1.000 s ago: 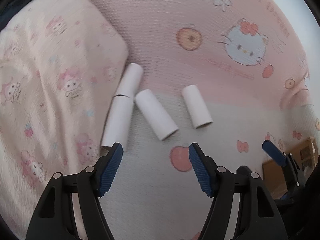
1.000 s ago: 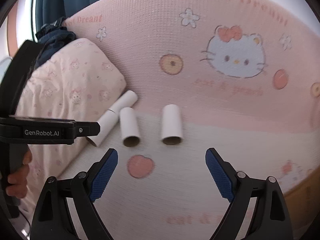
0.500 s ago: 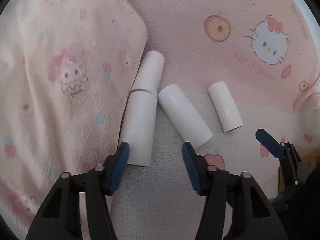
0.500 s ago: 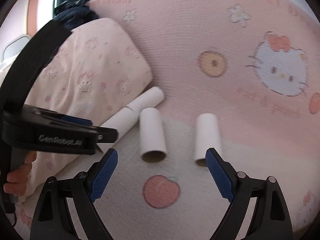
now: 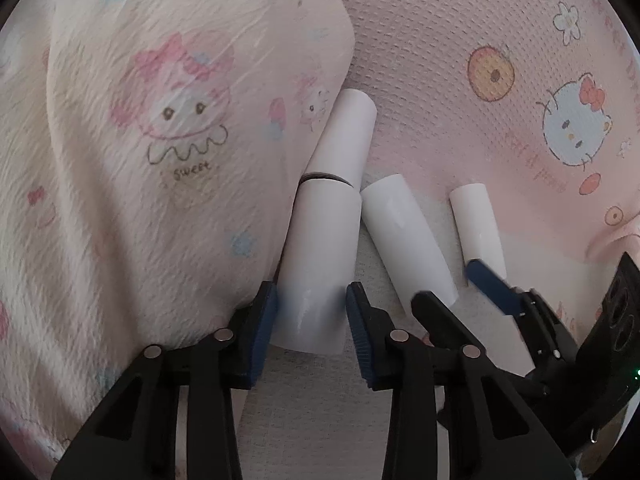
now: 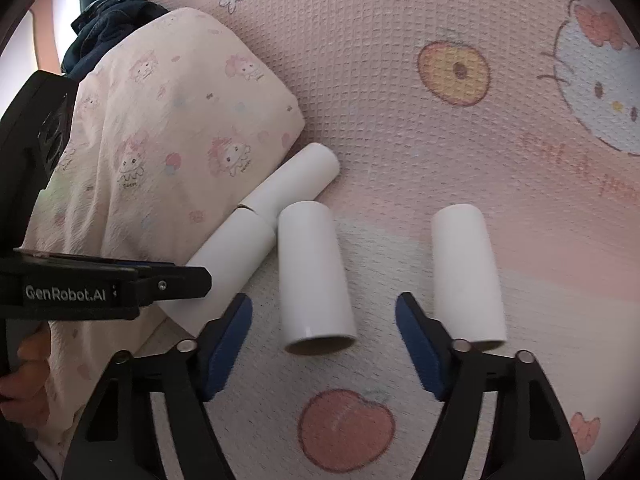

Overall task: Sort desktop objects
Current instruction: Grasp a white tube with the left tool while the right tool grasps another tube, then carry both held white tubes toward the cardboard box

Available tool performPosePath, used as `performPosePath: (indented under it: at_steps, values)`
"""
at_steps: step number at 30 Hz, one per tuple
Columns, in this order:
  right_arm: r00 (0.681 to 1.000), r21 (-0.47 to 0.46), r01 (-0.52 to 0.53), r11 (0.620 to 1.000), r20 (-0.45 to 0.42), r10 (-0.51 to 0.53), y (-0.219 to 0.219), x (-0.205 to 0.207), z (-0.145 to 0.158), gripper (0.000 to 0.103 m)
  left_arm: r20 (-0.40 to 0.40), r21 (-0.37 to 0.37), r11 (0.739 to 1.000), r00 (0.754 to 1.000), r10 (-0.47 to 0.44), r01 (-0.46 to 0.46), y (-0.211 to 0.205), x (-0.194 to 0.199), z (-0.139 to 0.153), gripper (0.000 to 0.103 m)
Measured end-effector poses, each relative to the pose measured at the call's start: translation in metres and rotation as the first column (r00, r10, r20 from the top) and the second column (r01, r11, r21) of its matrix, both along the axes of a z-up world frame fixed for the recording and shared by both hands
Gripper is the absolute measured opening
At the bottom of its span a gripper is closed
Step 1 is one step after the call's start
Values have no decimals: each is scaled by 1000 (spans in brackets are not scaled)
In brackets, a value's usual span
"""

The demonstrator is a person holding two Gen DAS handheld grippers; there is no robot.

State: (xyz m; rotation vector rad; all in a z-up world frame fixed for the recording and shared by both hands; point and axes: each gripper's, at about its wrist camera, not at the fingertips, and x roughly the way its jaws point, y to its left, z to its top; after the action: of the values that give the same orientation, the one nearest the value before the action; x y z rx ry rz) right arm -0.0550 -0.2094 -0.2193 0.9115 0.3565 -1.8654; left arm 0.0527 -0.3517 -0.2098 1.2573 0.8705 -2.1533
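Left wrist view: left gripper (image 5: pixel 310 312), black frame with blue pads, low in the frame; its jaws have just been closing and now bracket the near end of the near left tube (image 5: pixel 320 260), the left pad against or just beside the tube's side, the right pad just beside the other side; a firm pinch cannot be told from this view. White tubes, four, lying on the pink cartoon-print sheet (image 5: pixel 460 60): the near left tube; the far left tube (image 5: pixel 344 136) end to end with it, a dark seam between them; the middle tube (image 5: pixel 404 236) just beside the near left tube, slanting rightward; the right tube (image 5: pixel 476 220) apart from the middle one. Pale printed quilt (image 5: pixel 160 140) heaped at left, its edge against both left tubes. Right gripper (image 5: pixel 460 284) enters at right, one finger crossing the middle tube's near end, its blue pad over the near end of the right tube. Right wrist view: right gripper (image 6: pixel 324 340), jaws spread and just been closing, standing either side of the open near end of the middle tube (image 6: pixel 314 276) with clear gaps on both sides, nothing pinched. Right tube (image 6: pixel 466 272) lies outside the right finger, partly behind it. Both left tubes (image 6: pixel 256 232) run diagonally along the quilt (image 6: pixel 160 140) edge. Left gripper (image 6: pixel 172 284) body, lettered GenRobot.AI, crosses the near left tube; a hand (image 6: pixel 28 364) shows at the left edge. Dark blue cloth (image 6: pixel 112 24) behind the quilt.
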Motion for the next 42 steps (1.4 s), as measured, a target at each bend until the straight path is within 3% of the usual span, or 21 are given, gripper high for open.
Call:
performPosePath:
  at_steps: [2,9,11,17,21,26,31,36,39,41,42]
  values:
    - [999,12,-8,1000,35,8,-5,0,-3,53,4,2,1000,1000,-3,3,1,-2,-1,40]
    - [997,52,-20,998,70,16,-12,-2,-11,52,27,30,999,999,-30,29,-3,-9,-3,40]
    - [996,60,-1,998,91,-4,-12,-6,-12,40,32,25,999,999,-37,37,-4,-8,-3,40]
    - [973,87,39,996,223,-57,-2,-15,-10,40,53,31,995,994,-95,94,-2,2,-1,40]
    - [976,121,59,991,202,-83,11,-9,-3,40,47,72,991,992,-120,116,11,9,-3,40]
    - [967,146,99,984,218,-130,39,-1,-1,40,69,24,988,985,-156,154,34,14,0,41]
    - [964,214,94,972,225,-143,60,0,4,40,114,22,968,961,-252,252,56,27,0,41]
    - [963,292,73,954,227,-143,76,1,9,41,156,25,960,947,-280,279,64,16,-1,51]
    - [966,260,73,963,221,-133,84,-2,17,48,151,17,963,951,-269,270,66,3,0,52]
    - [966,218,78,973,224,-128,90,-7,22,63,151,14,965,954,-260,261,62,-1,-2,52]
    - [969,212,80,974,215,-126,88,-9,23,63,153,15,969,957,-246,247,62,-5,-4,52]
